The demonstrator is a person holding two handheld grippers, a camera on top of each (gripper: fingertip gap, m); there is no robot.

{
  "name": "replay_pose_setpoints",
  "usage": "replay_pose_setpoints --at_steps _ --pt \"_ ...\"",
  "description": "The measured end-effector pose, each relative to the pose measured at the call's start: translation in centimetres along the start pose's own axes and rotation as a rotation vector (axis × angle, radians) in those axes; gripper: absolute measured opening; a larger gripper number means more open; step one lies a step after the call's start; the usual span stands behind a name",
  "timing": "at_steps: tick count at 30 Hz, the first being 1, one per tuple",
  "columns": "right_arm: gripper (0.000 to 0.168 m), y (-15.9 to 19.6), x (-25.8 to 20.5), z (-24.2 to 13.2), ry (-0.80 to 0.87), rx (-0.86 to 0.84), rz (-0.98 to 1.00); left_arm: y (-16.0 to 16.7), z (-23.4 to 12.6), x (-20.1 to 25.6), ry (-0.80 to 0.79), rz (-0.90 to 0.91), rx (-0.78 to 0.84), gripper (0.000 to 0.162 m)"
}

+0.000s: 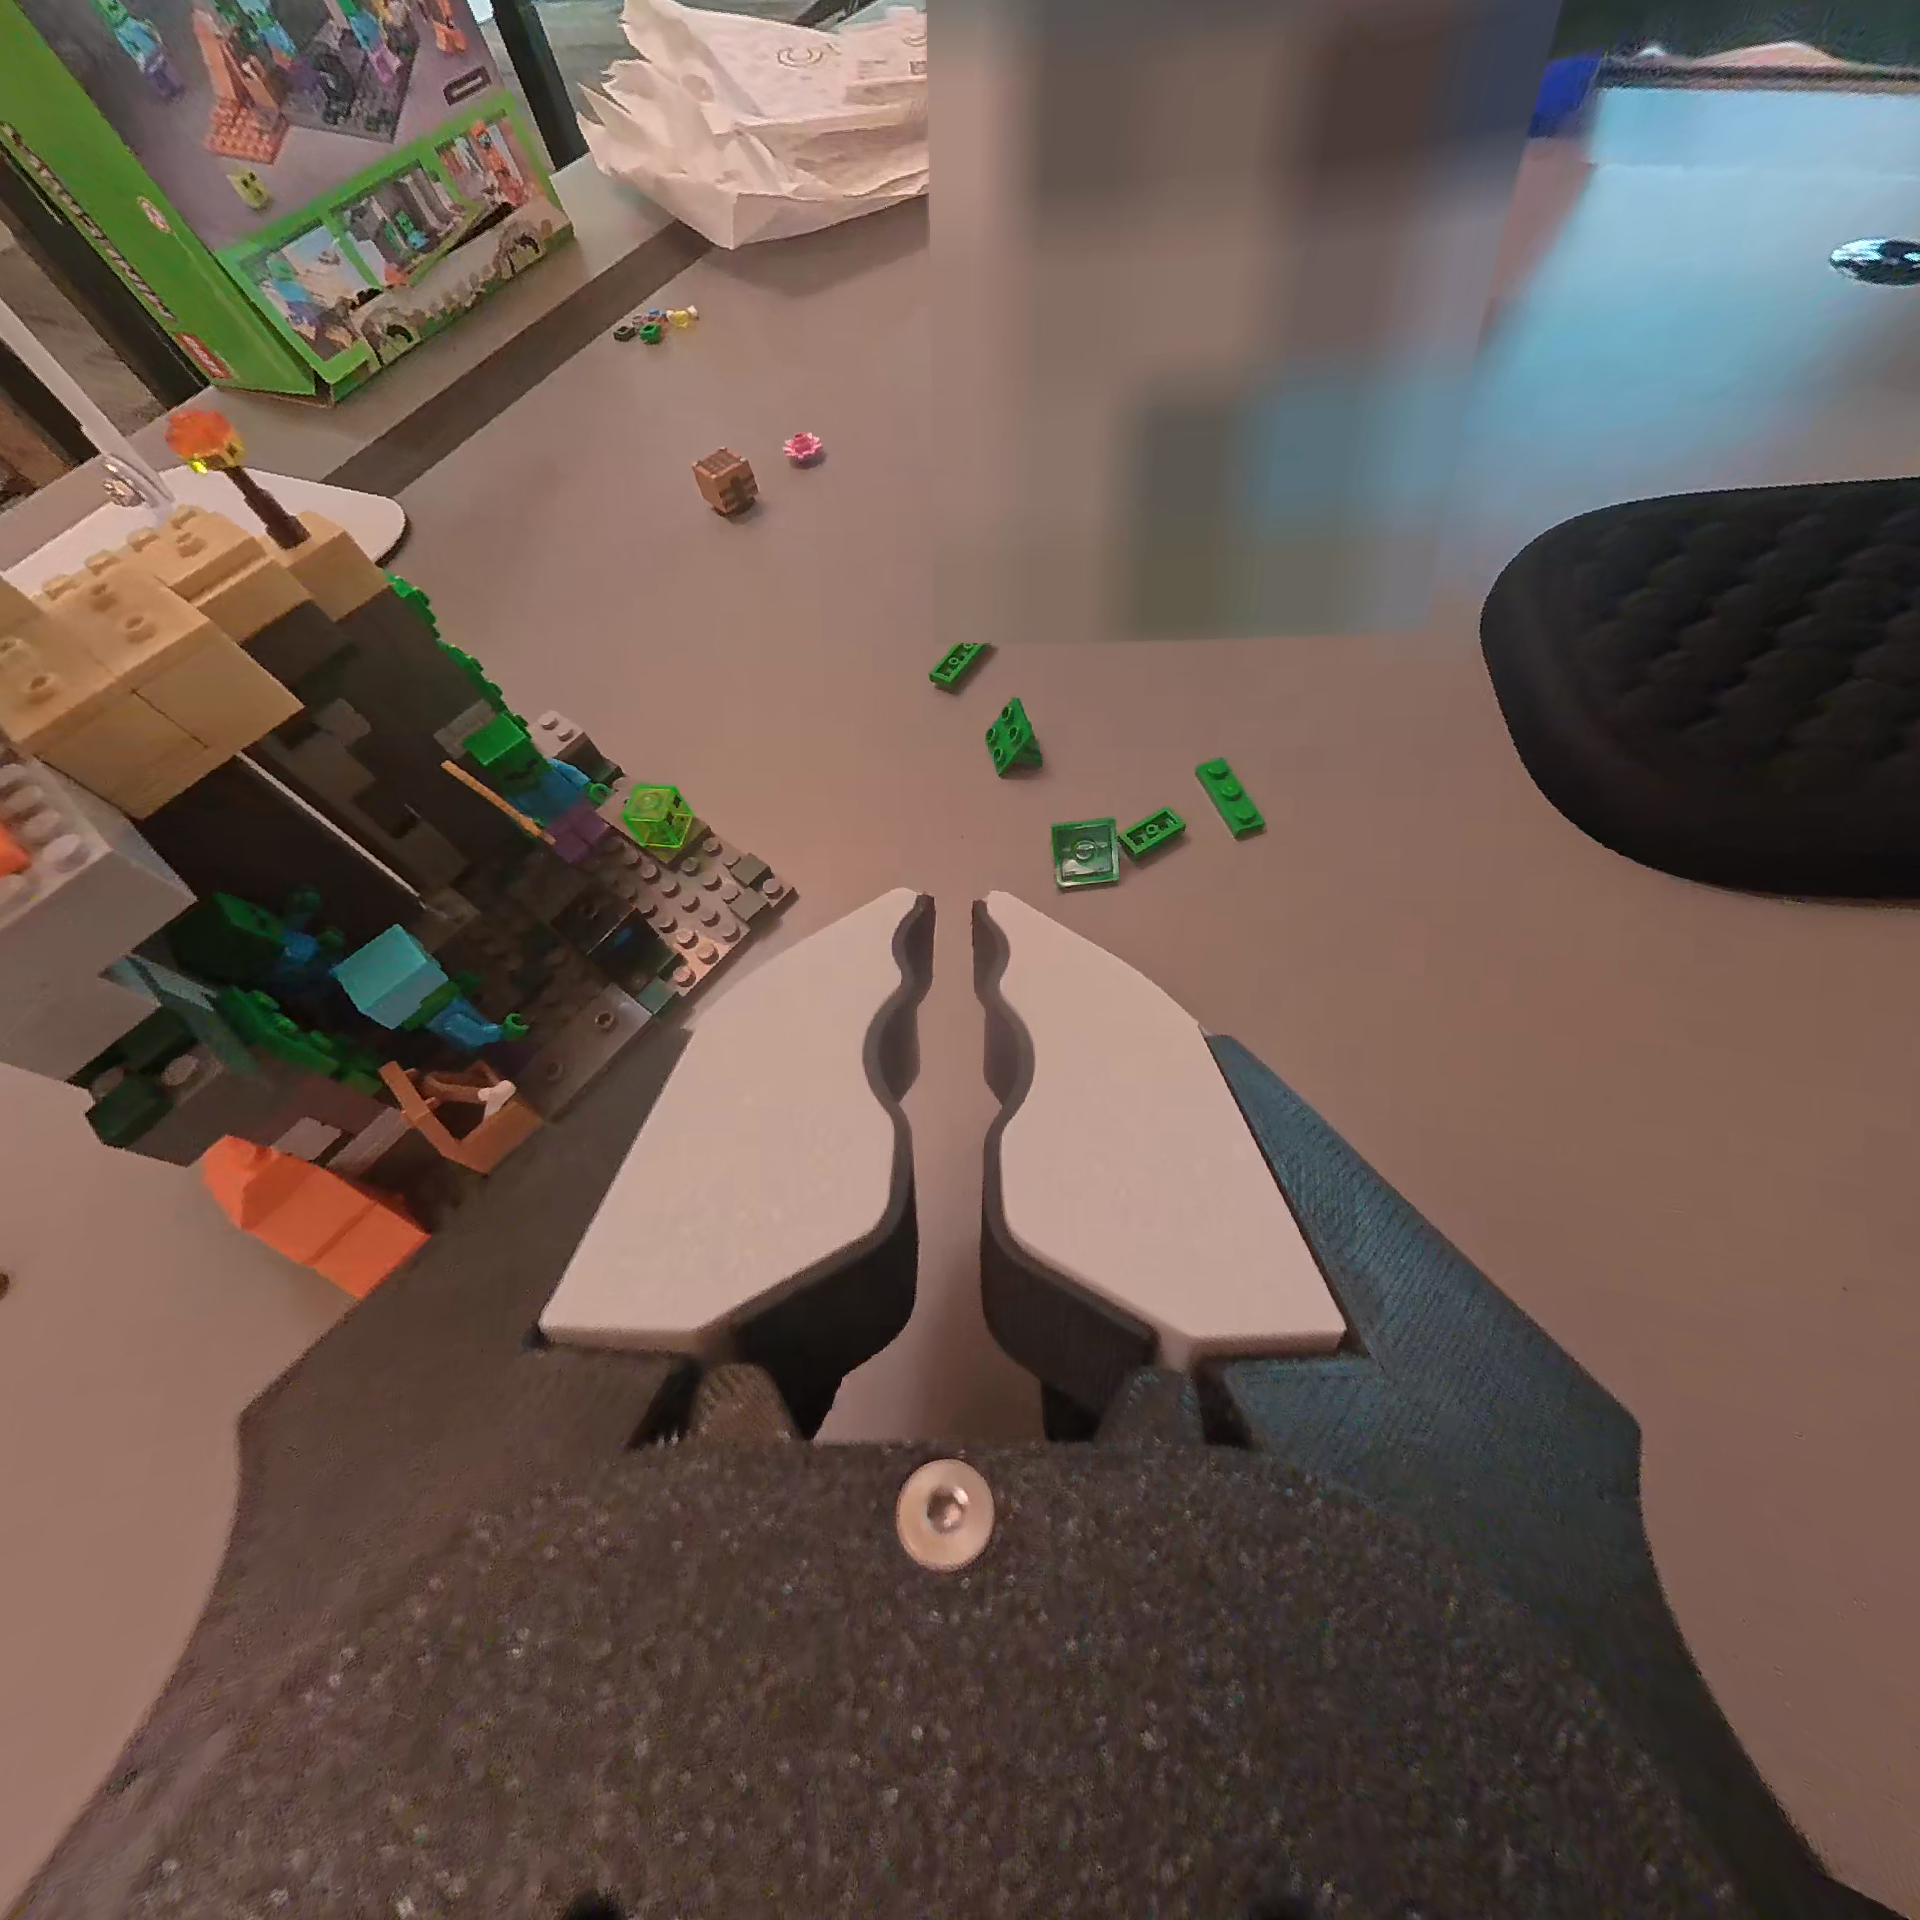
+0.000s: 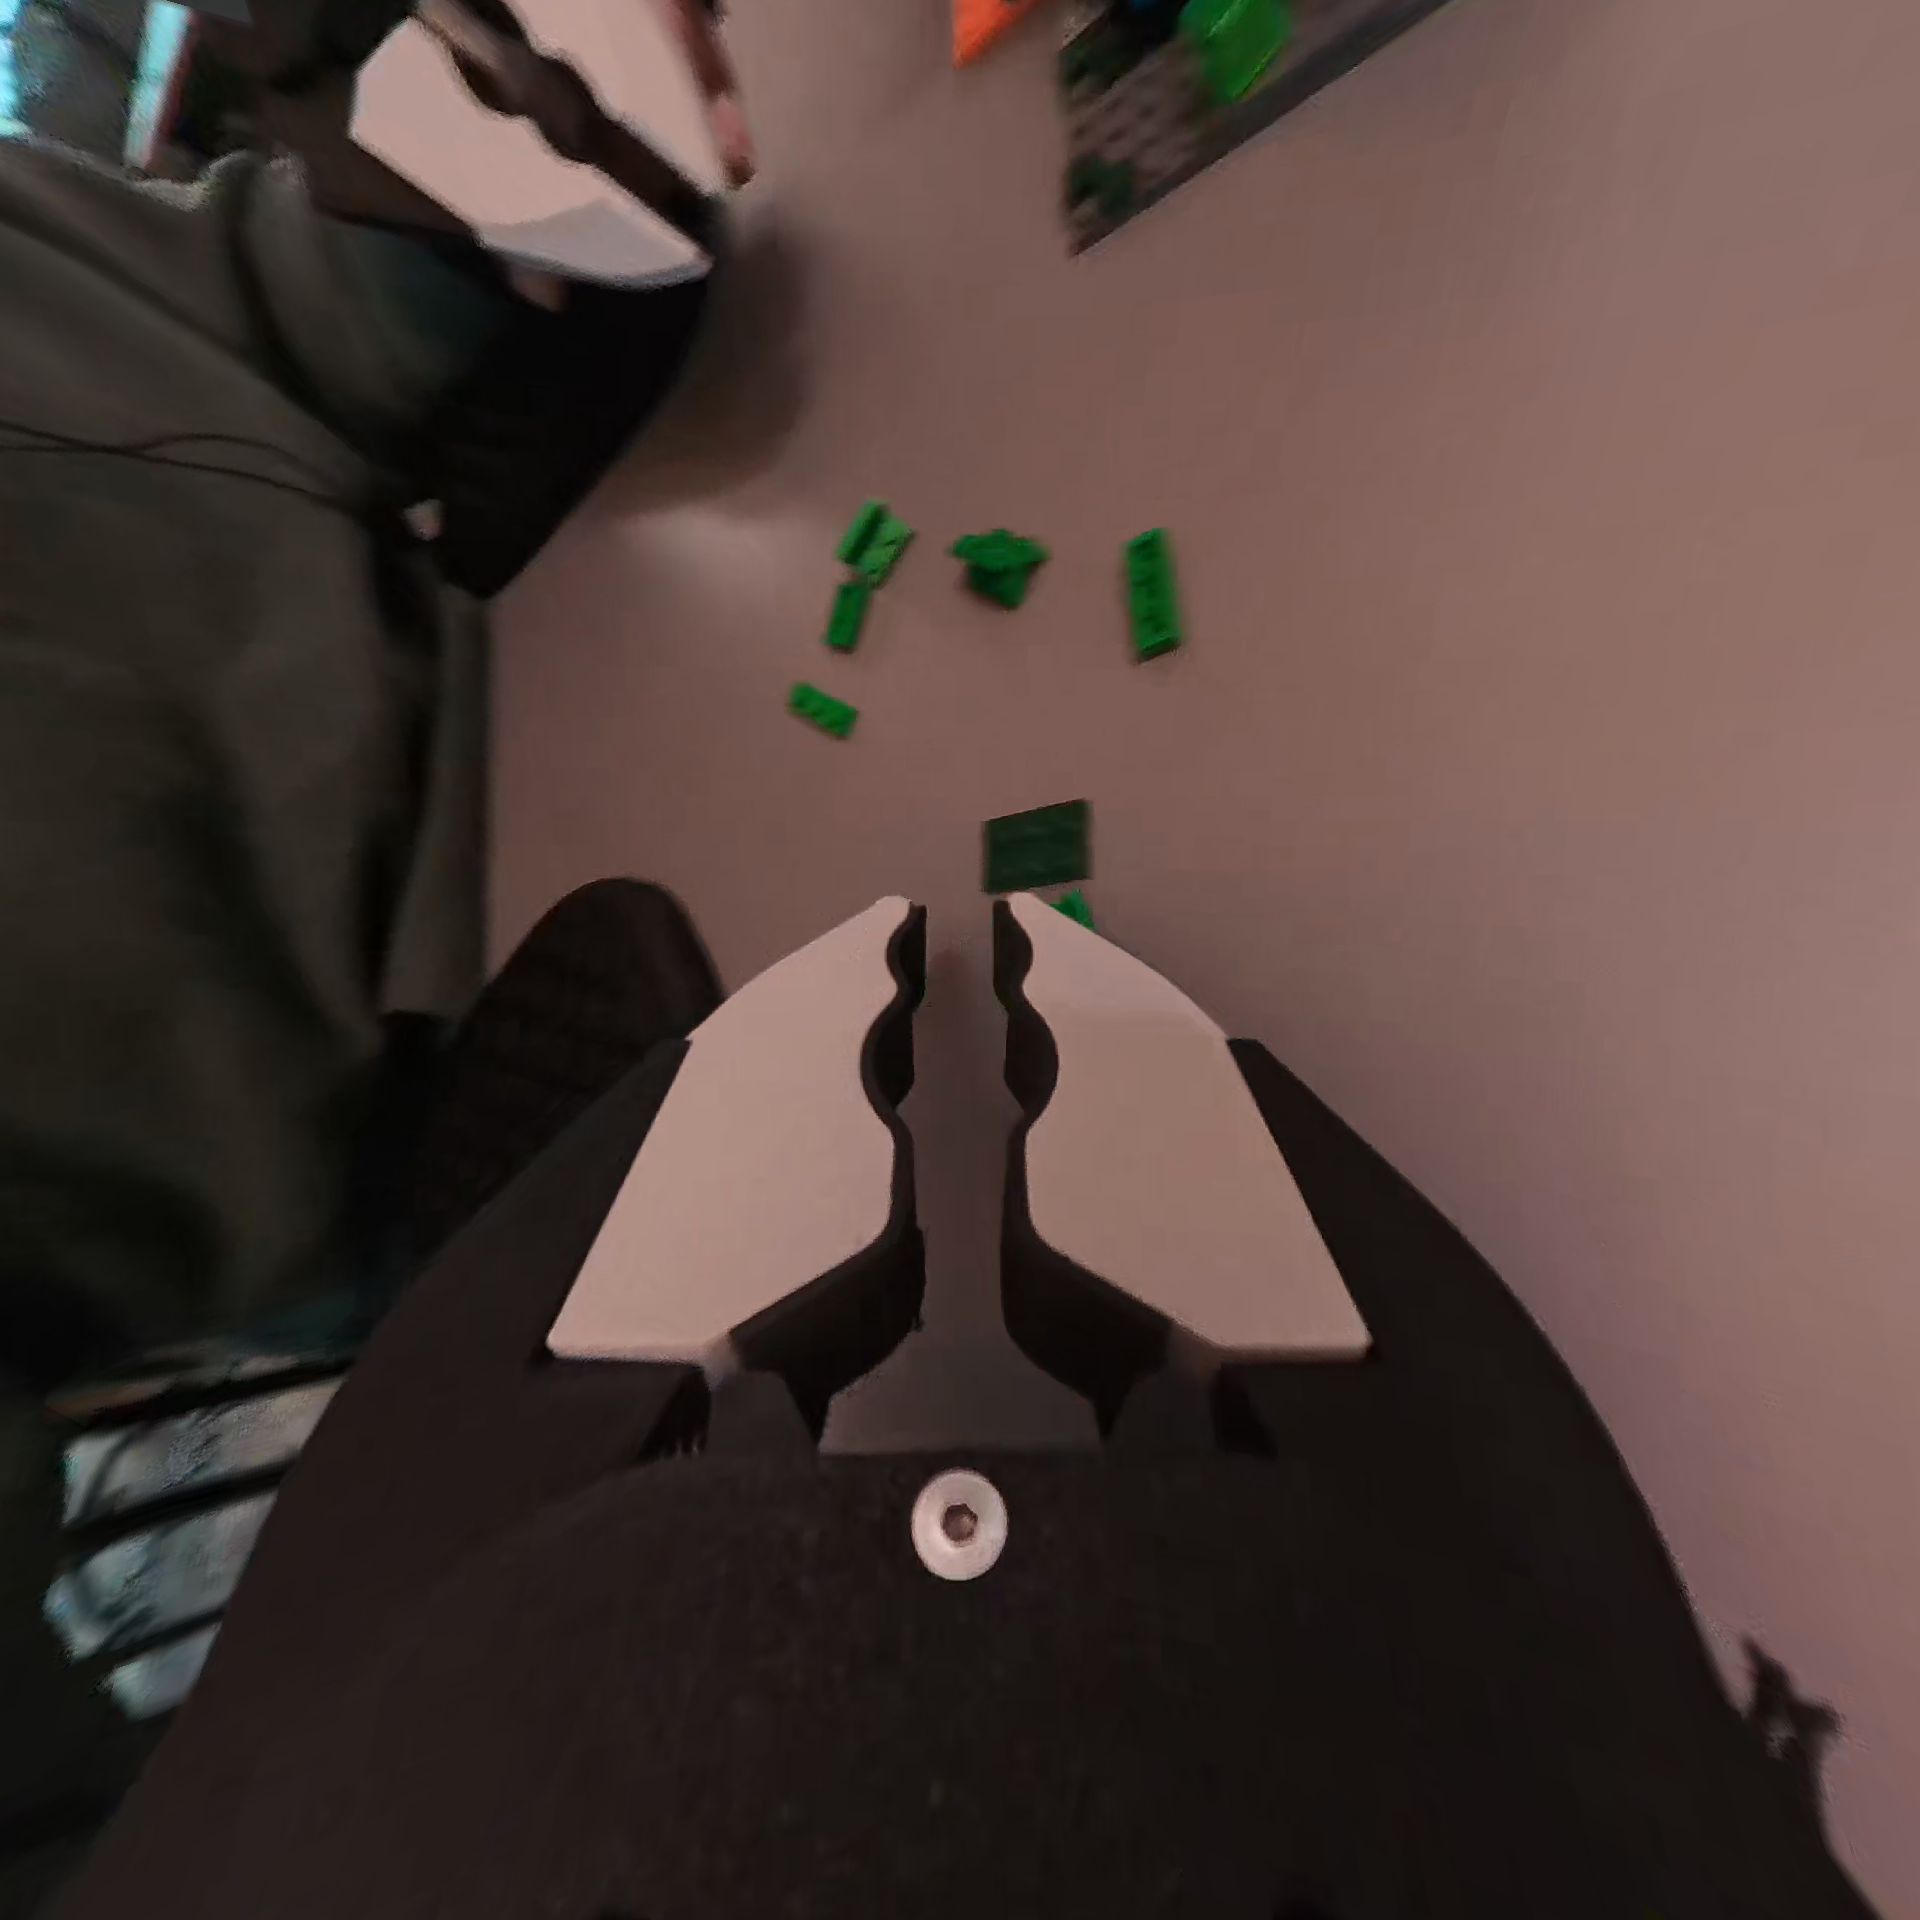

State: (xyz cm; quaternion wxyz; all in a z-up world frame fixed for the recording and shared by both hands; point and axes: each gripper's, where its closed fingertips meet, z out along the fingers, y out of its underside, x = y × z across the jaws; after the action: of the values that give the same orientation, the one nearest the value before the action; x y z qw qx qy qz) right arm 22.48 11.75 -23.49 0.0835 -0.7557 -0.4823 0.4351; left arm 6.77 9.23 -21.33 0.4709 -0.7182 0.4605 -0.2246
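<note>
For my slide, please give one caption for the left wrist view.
Empty left gripper hovers near loose green plates, beside a brick-built model.

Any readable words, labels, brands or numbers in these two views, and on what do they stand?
Green box: printed lettering along its edges and a small logo. I do not copy out writing.
White paper: faint print, too small to read.
Right wrist view: blurred, and no writing shows.
</note>
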Motion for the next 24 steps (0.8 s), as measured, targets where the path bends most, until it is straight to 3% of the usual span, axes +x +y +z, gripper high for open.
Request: replay_pose_setpoints --at_steps 13,19,24 --pt "0.02 0.6 1.9 -0.7 0.509 -0.113 -0.312 0.3 0.1 0.2 0.001 0.021 -0.02 0.007" --pt "0.024 1.1 2.6 0.4 0.606 -0.207 -0.413 0.4 0.2 0.3 0.001 0.028 -0.026 0.007" --pt "0.003 0.5 3.8 -0.6 0.654 -0.223 -0.421 0.4 0.2 0.2 -0.001 0.023 -0.024 0.007"
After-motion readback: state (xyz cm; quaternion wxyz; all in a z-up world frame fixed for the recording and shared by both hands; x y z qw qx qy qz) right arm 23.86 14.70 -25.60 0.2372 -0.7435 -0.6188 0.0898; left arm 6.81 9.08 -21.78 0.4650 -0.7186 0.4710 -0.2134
